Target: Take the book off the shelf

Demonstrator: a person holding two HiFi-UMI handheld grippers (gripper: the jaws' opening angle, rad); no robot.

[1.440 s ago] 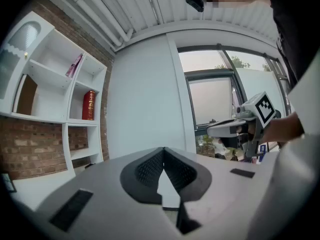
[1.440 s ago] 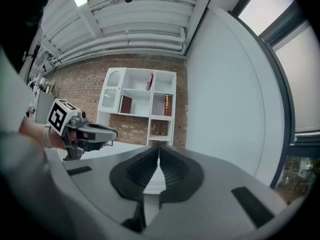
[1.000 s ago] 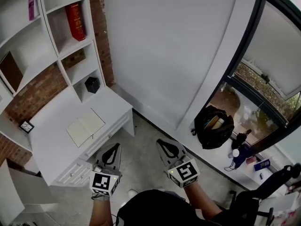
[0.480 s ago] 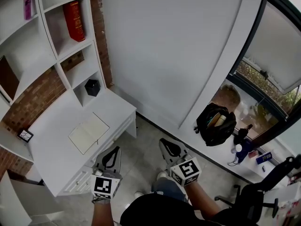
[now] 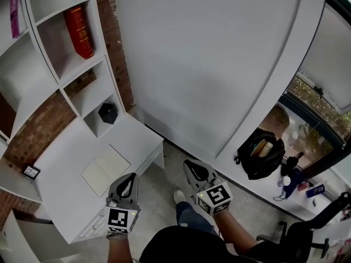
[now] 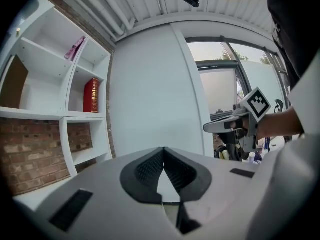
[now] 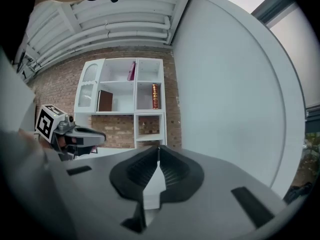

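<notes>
Two grippers show low in the head view. The left gripper [image 5: 130, 176] sits left of centre and the right gripper [image 5: 189, 165] just right of centre. Each has its jaws pressed together at the tips with nothing between them, as each gripper's own view shows. Both are held well apart from the shelf [image 5: 82, 70], which fills the upper left of the frame.

Two books are plain to see on the shelf. The red book [image 5: 78, 33] stands upright in an upper compartment beside the brick wall, tall and thick, with gold marks on its spine too small to read. The pink book [image 5: 13, 7] is thin and leans in the compartment above and to the left. The top edge of the head view cuts it off.

One brown flat thing [image 7: 104, 100] stands in a middle compartment. I cannot tell whether it is a third book.

One small black box [image 5: 107, 113] sits in the lowest cubby. Below the shelf, the white surface [image 5: 134, 137] carries one open notebook [image 5: 106, 169]. At its left end is one small framed object [image 5: 30, 171], hard to make out.

One open black backpack [image 5: 262, 153] sits on the ledge by the window at the right, its contents unclear.
</notes>
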